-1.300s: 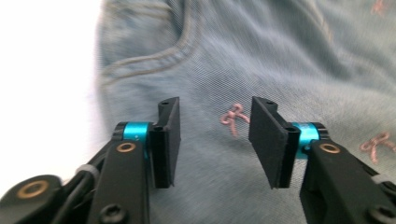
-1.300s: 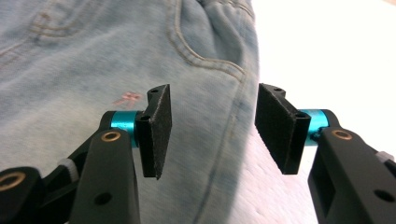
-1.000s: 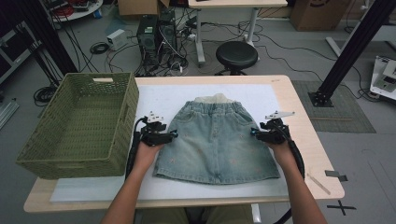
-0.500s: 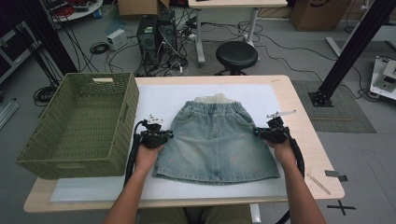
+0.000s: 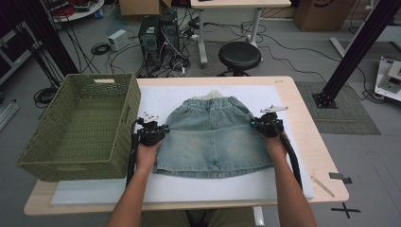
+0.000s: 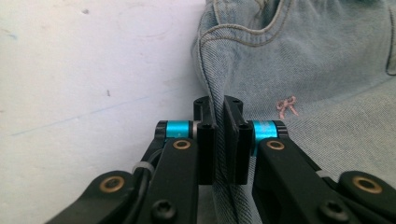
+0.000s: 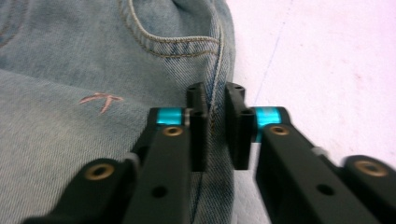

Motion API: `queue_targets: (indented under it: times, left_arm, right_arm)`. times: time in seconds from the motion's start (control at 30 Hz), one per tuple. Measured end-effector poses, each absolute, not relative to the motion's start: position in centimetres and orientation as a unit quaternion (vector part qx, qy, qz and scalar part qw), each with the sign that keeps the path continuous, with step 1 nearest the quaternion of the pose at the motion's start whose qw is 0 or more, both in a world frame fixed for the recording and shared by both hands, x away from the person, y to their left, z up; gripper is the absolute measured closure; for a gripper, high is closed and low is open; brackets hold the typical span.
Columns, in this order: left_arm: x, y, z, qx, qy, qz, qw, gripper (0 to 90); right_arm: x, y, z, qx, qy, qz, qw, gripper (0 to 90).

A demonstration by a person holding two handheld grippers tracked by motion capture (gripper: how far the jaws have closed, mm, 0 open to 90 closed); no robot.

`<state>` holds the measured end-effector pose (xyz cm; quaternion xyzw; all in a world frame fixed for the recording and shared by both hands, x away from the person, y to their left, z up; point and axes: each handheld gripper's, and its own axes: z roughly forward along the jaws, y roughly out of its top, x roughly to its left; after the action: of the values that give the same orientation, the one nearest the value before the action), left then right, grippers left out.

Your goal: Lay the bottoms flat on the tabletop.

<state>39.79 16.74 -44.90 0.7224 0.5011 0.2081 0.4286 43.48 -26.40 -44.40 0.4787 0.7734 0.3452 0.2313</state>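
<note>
Denim skirt [image 5: 213, 137] flat mid-table; left gripper [image 5: 152, 134] clamped on its left side seam, right gripper [image 5: 265, 125] clamped on right seam.

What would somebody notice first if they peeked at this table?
Probably the little denim skirt spread flat in the middle of the white mat, with a gripper at each side. The left gripper pinches the skirt's left side seam between its fingers, and the right gripper has its fingers either side of the right seam. A big green woven basket sits at the table's left edge.
</note>
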Motion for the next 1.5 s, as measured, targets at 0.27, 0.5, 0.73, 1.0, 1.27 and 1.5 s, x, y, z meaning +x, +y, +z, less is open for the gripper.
queue_targets:
  times: [0.27,0.5,0.73,1.0,1.27,1.5]
  left_arm:
    - [38.5,17.0,-44.6,0.728,0.483,0.173,0.454,48.5]
    - [37.2,17.6,-44.7,0.73,0.47,0.176,0.464,45.8]
    - [36.8,17.9,-44.5,0.729,0.453,0.173,0.483,43.0]
    - [36.7,18.1,-44.4,0.731,0.449,0.169,0.485,42.4]
    - [36.2,18.3,-44.1,0.735,0.438,0.158,0.492,39.7]
    - [35.8,18.3,-44.0,0.736,0.431,0.156,0.499,36.2]
  right_arm:
    - [40.2,-27.9,-42.6,0.469,0.777,0.353,0.226,56.7]
    - [35.0,-28.6,-43.5,0.427,0.806,0.352,0.209,61.7]
    - [32.1,-27.3,-44.2,0.367,0.85,0.337,0.173,62.8]
    - [31.1,-28.3,-45.0,0.364,0.844,0.361,0.157,88.4]
    - [30.5,-29.6,-44.5,0.353,0.853,0.366,0.113,90.0]
    - [30.3,-29.5,-43.3,0.348,0.847,0.385,0.113,78.1]
